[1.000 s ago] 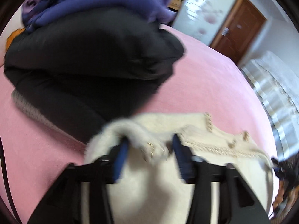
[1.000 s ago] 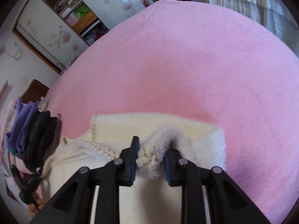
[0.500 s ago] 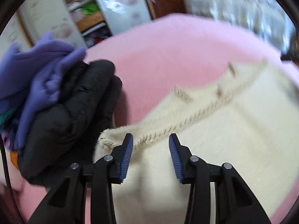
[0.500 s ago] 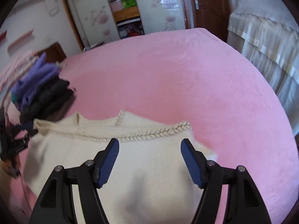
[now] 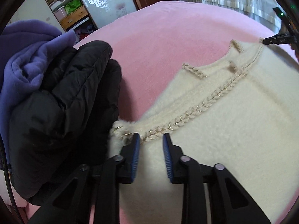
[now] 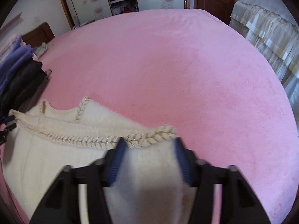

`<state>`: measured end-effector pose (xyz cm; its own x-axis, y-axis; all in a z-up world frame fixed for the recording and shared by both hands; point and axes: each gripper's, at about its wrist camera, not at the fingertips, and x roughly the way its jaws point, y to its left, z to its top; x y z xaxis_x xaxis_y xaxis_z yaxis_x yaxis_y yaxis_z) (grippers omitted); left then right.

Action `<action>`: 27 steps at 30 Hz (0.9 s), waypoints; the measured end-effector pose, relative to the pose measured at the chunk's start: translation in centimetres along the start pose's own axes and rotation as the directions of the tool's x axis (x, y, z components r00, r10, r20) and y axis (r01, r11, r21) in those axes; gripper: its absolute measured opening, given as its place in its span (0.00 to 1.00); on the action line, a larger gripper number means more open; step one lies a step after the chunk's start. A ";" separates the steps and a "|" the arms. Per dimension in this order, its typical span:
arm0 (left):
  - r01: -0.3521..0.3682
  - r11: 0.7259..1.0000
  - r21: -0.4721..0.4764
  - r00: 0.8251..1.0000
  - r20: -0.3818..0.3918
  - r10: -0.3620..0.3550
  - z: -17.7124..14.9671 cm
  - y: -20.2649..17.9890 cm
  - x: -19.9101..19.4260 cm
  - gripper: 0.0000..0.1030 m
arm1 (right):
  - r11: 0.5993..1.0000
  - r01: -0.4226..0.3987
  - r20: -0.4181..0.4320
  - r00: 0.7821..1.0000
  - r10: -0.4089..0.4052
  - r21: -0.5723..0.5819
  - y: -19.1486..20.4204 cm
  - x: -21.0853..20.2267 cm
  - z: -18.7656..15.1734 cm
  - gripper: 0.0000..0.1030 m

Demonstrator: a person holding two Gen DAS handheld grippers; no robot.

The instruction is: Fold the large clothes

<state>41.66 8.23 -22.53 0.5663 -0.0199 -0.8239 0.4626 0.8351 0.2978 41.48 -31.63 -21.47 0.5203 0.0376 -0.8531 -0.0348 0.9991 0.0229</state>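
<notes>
One wide pink bed point(image 6: 168, 65) fills both views, and my cream sweater point(image 5: 233, 130) lies flat on its near part, collar side towards the far edge, just beside a heap of a black padded jacket point(image 5: 61, 123) and a purple garment point(image 5: 24, 59). I judge the sweater light, soft and fluffy, with no stiffness of its own, so it will sag and drag if I lift it by one point; the braided trim point(image 5: 196, 110) along its upper edge looks the firmest thing to pinch, one hold near each end. My left gripper point(image 5: 151, 145) sits at the trim's left end by the jacket; its jaws have just been closing, a narrow gap remains, and I see fluff between them but no pad pressing on it. My right gripper point(image 6: 149, 149) straddles the trim's right corner; its jaws have also just been closing, blurred, standing apart around the pile, not yet clamped.
</notes>
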 end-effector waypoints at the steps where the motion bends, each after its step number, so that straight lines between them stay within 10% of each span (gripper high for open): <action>1: -0.031 1.000 -0.001 1.000 -0.004 0.031 -0.1 0.0 0.4 0.09 | 1.000 0.003 0.005 1.000 -0.003 -0.002 0.2 -0.1 -0.2 0.13; 8: -0.168 0.986 -0.004 0.986 0.011 0.168 -1.1 -0.7 2.1 0.06 | 0.992 0.106 0.127 0.985 -0.114 0.066 -0.7 -1.8 -1.5 0.08; 21: -0.272 0.962 -0.030 0.960 0.060 0.273 -3.3 -1.2 2.8 0.06 | 0.980 0.153 0.071 0.984 -0.163 0.129 -1.8 0.8 -2.4 0.06; 27: -0.263 0.953 -0.151 0.957 0.085 0.278 -2.6 -1.4 -3.5 0.40 | 0.985 0.119 0.161 0.977 -0.138 0.121 1.0 -6.0 -2.5 0.31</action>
<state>37.30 8.55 -21.29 0.7283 0.1664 -0.6648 0.1883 0.8841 0.4276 36.22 -30.93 -17.65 0.6507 -0.0983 -0.7529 0.1310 0.9913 -0.0162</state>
